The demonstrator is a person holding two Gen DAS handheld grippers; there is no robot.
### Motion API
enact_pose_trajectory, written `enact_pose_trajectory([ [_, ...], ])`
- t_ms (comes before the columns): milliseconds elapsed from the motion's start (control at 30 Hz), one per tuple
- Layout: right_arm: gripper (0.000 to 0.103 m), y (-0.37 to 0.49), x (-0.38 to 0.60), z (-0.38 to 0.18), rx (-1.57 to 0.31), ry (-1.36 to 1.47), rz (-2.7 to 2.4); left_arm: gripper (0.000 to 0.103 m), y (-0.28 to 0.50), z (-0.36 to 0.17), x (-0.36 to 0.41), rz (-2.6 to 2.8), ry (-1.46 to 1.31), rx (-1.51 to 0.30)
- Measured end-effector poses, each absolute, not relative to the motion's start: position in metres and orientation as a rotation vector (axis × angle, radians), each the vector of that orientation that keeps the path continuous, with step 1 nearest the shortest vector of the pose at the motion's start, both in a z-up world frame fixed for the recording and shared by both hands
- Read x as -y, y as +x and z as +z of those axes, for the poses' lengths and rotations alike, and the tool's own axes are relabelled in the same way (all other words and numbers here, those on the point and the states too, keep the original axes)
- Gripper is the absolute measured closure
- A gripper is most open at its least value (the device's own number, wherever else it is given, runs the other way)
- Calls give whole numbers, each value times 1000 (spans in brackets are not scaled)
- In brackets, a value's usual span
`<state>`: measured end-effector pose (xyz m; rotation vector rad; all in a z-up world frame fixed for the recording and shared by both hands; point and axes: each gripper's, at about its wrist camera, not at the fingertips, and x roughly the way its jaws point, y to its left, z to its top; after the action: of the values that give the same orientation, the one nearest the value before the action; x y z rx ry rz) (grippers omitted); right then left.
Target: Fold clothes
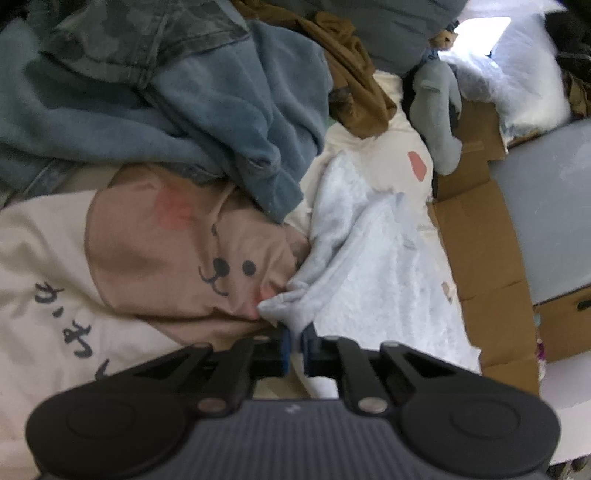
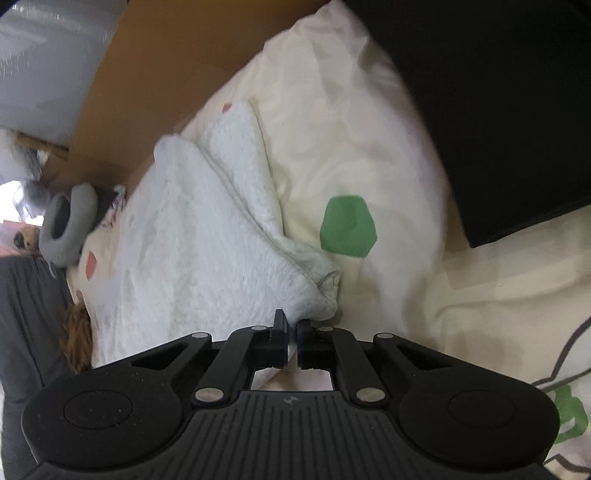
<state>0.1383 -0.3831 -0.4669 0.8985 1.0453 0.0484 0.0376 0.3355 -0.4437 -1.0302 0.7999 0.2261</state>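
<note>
A pale blue fleece garment (image 1: pixel 373 258) lies spread over a cream printed sheet (image 1: pixel 391 147). My left gripper (image 1: pixel 294 334) is shut on one bunched corner of it, beside a pink bear-print cloth (image 1: pixel 177 258). In the right wrist view the same fleece garment (image 2: pixel 207 236) lies folded over itself on the cream sheet (image 2: pixel 369 129). My right gripper (image 2: pixel 292 330) is shut at its near hem, with a thin sliver of fabric between the pads and the rolled corner just ahead of the right finger.
A heap of blue fleece (image 1: pixel 207 110), a camouflage garment (image 1: pixel 122 33) and a brown garment (image 1: pixel 354 74) fills the far side. A grey plush toy (image 1: pixel 439 114) and flattened cardboard (image 1: pixel 480 240) lie to the right. A black object (image 2: pixel 498 110) looms over the sheet.
</note>
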Motion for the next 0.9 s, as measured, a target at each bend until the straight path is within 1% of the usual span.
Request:
enact_pose_trajectory([
  [200, 101, 136, 386, -478, -1047, 923, -10, 97, 40, -463, -337, 224, -1022, -823],
  [300, 99, 143, 379, -477, -1089, 875, 3, 92, 40, -469, -339, 179, -1018, -828],
  [333, 98, 144, 375, -473, -1108, 832, 10, 83, 39, -470, -339, 169, -1019, -830],
  [367, 94, 146, 371, -469, -1128, 787, 16, 72, 38, -470, -340, 161, -1021, -832],
  [400, 92, 146, 368, -465, -1138, 750, 20, 67, 37, -471, -341, 158, -1029, -828],
  [467, 92, 144, 365, -456, -1139, 708, 25, 64, 36, -474, -344, 153, -1044, -818],
  [633, 91, 141, 354, -433, -1139, 641, 46, 60, 36, -486, -345, 131, -1121, -780],
  [800, 91, 144, 332, -404, -1088, 577, 112, 60, 42, -492, -347, 107, -1180, -750],
  [833, 91, 144, 326, -401, -1082, 569, 127, 62, 42, -492, -348, 104, -1187, -746],
  [867, 91, 145, 321, -398, -1077, 561, 141, 68, 42, -491, -349, 101, -1190, -742],
  [900, 91, 149, 313, -396, -1076, 542, 162, 69, 41, -490, -350, 98, -1194, -737],
])
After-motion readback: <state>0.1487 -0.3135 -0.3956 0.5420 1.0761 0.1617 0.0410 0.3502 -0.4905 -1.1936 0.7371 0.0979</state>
